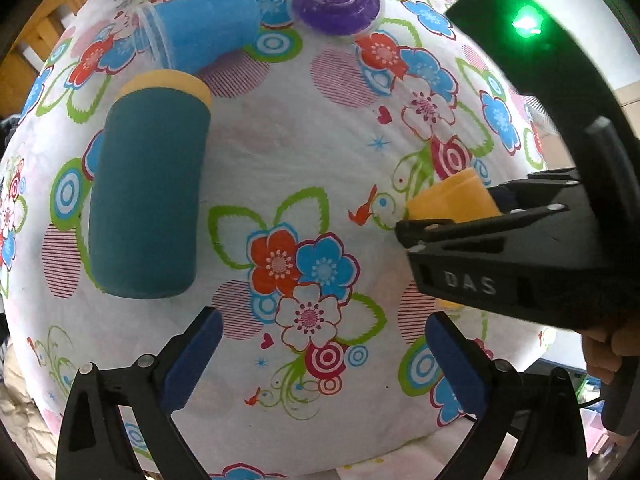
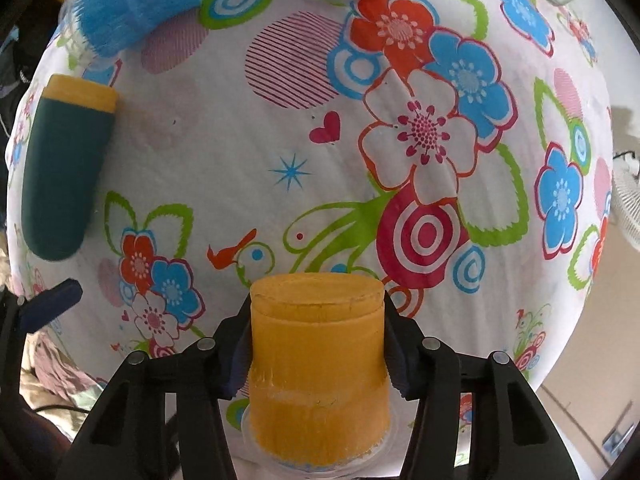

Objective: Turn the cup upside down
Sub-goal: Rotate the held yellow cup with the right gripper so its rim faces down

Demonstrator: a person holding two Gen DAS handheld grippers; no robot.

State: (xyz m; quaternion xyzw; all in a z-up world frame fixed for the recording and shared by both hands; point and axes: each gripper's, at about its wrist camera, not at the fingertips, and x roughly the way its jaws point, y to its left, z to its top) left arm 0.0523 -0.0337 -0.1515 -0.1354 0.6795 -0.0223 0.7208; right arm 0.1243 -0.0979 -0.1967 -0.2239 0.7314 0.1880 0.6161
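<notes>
My right gripper (image 2: 316,344) is shut on an orange cup (image 2: 318,364), held with its closed base facing away from the camera and its clear rim near the lens, above the flowered cloth. In the left wrist view the same gripper (image 1: 404,220) comes in from the right with the orange cup (image 1: 452,196) between its fingers. My left gripper (image 1: 320,360) is open and empty, low over the cloth. A teal cup with a yellow end (image 1: 148,192) lies on its side to its upper left.
A blue cup (image 1: 204,32) lies on its side at the back left. A purple cup (image 1: 336,2) sits at the back, seen end-on. The flowered tablecloth (image 1: 280,152) covers the table. The teal cup (image 2: 64,164) and blue cup (image 2: 132,8) also show in the right wrist view.
</notes>
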